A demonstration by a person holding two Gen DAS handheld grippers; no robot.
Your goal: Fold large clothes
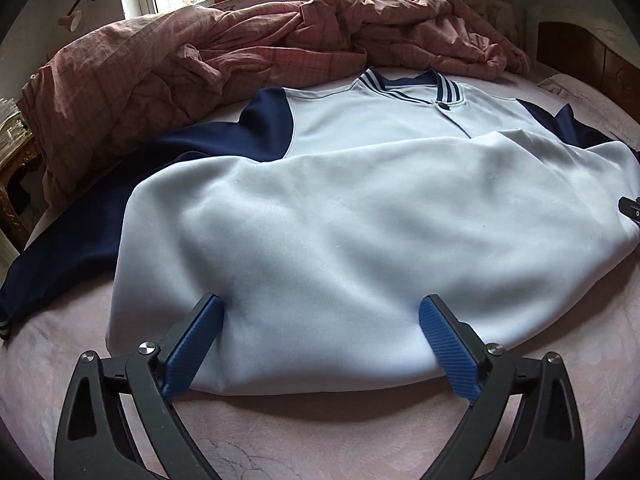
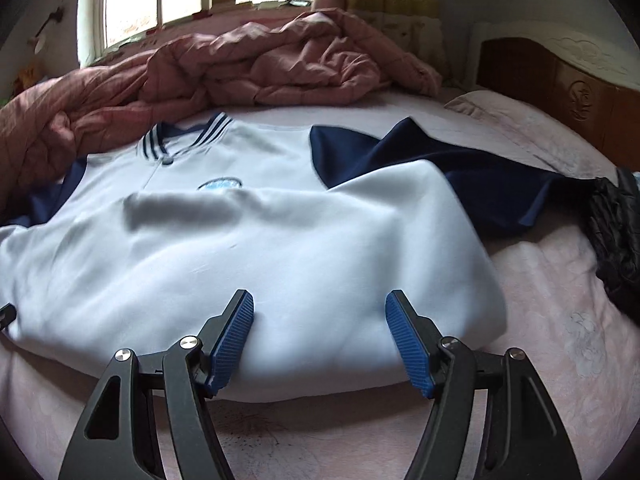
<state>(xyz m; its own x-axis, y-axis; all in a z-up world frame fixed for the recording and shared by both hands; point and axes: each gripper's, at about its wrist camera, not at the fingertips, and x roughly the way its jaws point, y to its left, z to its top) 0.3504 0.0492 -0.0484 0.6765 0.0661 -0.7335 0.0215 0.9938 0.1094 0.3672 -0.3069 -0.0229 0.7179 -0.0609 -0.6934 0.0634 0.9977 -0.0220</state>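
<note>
A light blue jacket (image 1: pixel 340 216) with navy sleeves and a striped collar (image 1: pixel 408 84) lies on the bed, its lower half folded up over the chest. It also shows in the right wrist view (image 2: pixel 248 248). My left gripper (image 1: pixel 320 320) is open, its blue pads either side of the folded near edge, nothing pinched. My right gripper (image 2: pixel 320 312) is open the same way over the fold's right part. The left navy sleeve (image 1: pixel 80 216) spreads out to the left; the right navy sleeve (image 2: pixel 472 184) spreads right.
A crumpled pink quilt (image 1: pixel 224 52) is heaped behind the jacket below the window. A black garment (image 2: pixel 616 236) lies at the right of the bed. A wooden headboard (image 2: pixel 560 80) stands at the right. The pink bedsheet (image 1: pixel 320 432) lies under my grippers.
</note>
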